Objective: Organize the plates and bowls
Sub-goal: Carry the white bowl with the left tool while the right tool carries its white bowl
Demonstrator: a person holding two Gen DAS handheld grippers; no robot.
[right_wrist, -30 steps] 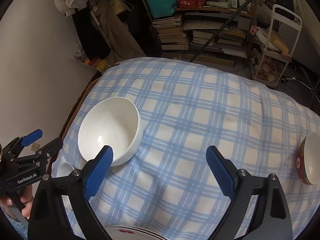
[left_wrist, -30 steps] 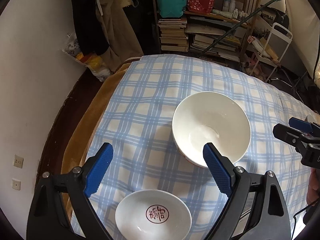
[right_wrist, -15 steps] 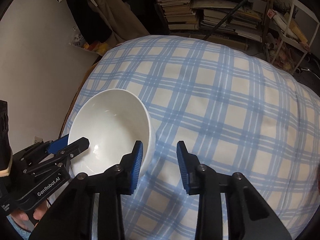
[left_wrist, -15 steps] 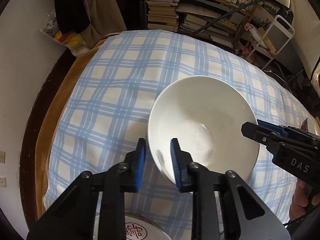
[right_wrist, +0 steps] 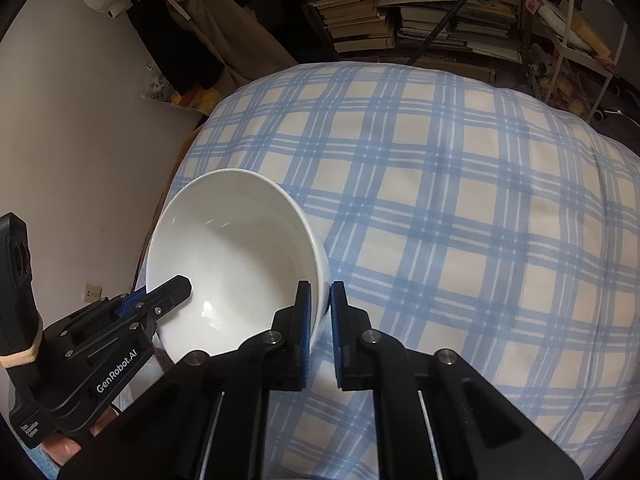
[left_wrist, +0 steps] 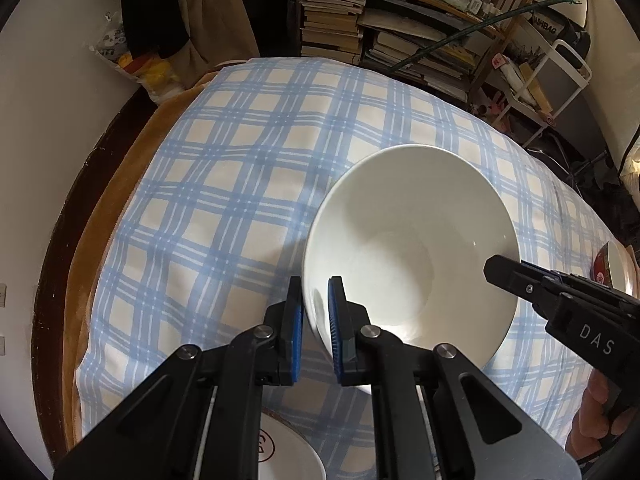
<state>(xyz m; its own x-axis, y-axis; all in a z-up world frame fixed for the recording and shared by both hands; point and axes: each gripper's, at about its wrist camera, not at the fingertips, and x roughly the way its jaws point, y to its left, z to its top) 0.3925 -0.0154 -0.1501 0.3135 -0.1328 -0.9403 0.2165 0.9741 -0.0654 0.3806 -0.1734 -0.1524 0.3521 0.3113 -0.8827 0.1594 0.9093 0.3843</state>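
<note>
On the blue-and-cream plaid cloth (left_wrist: 240, 184), a soft woven cover with a rounded drape, sits the large white bowl (left_wrist: 412, 248): glossy glazed ceramic, deep, with a thin circular rim. The left gripper (left_wrist: 314, 316) clamps that rim at its 8 o'clock edge, jaws still closing, one blue ribbed pad outside the wall and one inside. The right gripper (right_wrist: 320, 312) is narrowed onto the opposite rim in the same way (its black body reads "DAS" in the left view). The left unit's body reads "GenRobot.AI". At 6 o'clock in the left view lies a white dish (left_wrist: 292, 456) bearing a red seal mark, partly hidden. At 3 o'clock, a red-sided bowl (left_wrist: 612, 268).
</note>
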